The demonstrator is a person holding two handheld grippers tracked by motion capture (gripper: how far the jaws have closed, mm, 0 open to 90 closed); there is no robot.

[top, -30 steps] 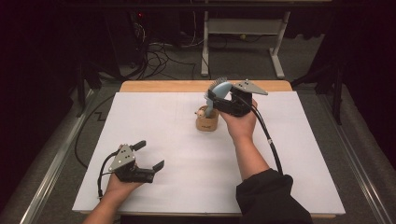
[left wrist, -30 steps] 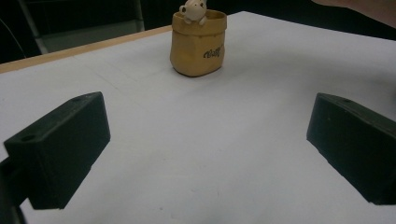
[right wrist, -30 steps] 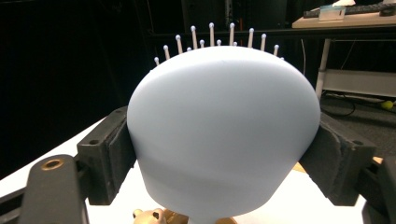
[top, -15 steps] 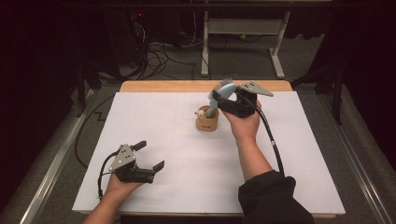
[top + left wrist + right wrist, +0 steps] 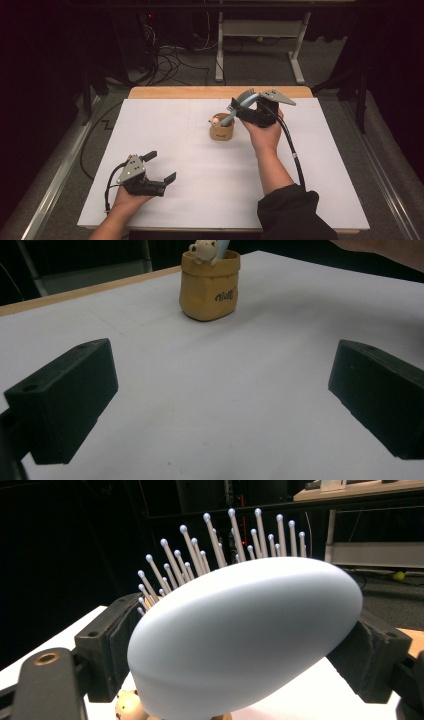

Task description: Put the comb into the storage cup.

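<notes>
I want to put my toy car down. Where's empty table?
Bare white table lies between the left claw and the sleeve, and left of the yellow holder. It's crowded where the right claw holds the hairbrush over that holder.

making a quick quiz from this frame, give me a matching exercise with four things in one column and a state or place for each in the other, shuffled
Things:
1. hairbrush
2. left gripper
3. tan cup
4. right gripper

States or places:
A. open, holding nothing, near the table's front edge
B. stands upright on the white table, a small bear figure at its rim
C. pale blue, handle down in the cup
D. shut on the brush head, above the cup

Pairs: 1-C, 2-A, 3-B, 4-D
</notes>
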